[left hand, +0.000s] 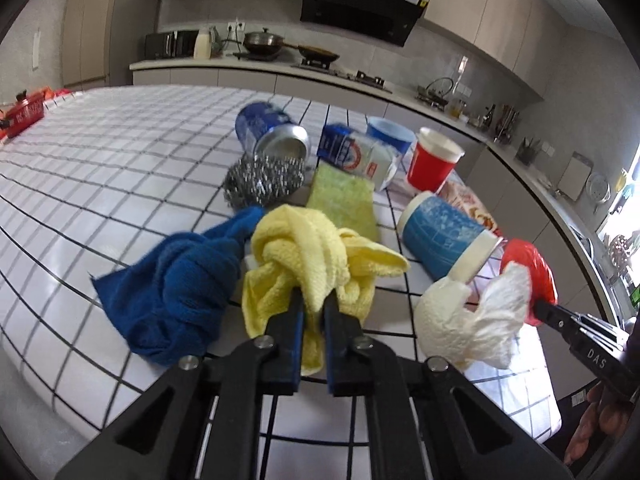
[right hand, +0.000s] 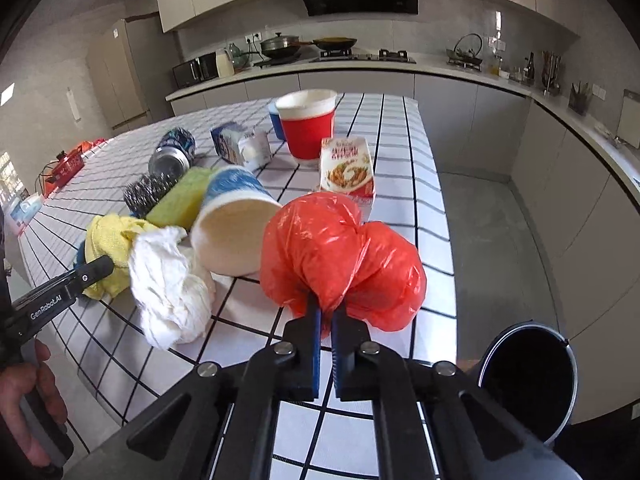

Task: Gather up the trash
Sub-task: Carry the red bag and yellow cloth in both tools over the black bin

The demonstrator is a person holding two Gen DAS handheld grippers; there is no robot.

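The left gripper [left hand: 313, 300] has its fingers [left hand: 289, 320] pinching a fold of the yellow cloth [left hand: 316, 256]. The right gripper [right hand: 325, 312] has its fingers [right hand: 313, 328] pinching the red plastic bag [right hand: 332, 256].

Everything sits on a tabletop [left hand: 120, 168] with white squares and dark lines. Places here are told from the yellow cloth, as the left camera sees it. The blue cloth [left hand: 180, 280] lies touching it on the left. A crumpled white paper [left hand: 468, 320] lies to its right, and the red plastic bag is just past that paper, at the tabletop's right edge. A blue paper cup [left hand: 440, 236] lies on its side behind the paper. Right behind the yellow cloth is a green sponge [left hand: 344, 200]. A shiny metal scrubber [left hand: 264, 180] sits left of the sponge. Farther back a blue can [left hand: 268, 128] lies on its side, with a small milk carton [left hand: 356, 152] next to it. A red paper cup [left hand: 434, 160] stands upright, far back on the right, and a blue cup [left hand: 390, 132] is behind it. A food box [right hand: 347, 168] lies near the red cup.

In the right camera, a round dark trash bin [right hand: 528, 380] stands on the floor, below the tabletop's edge. A hand [right hand: 28, 400] holds the left gripper's handle.
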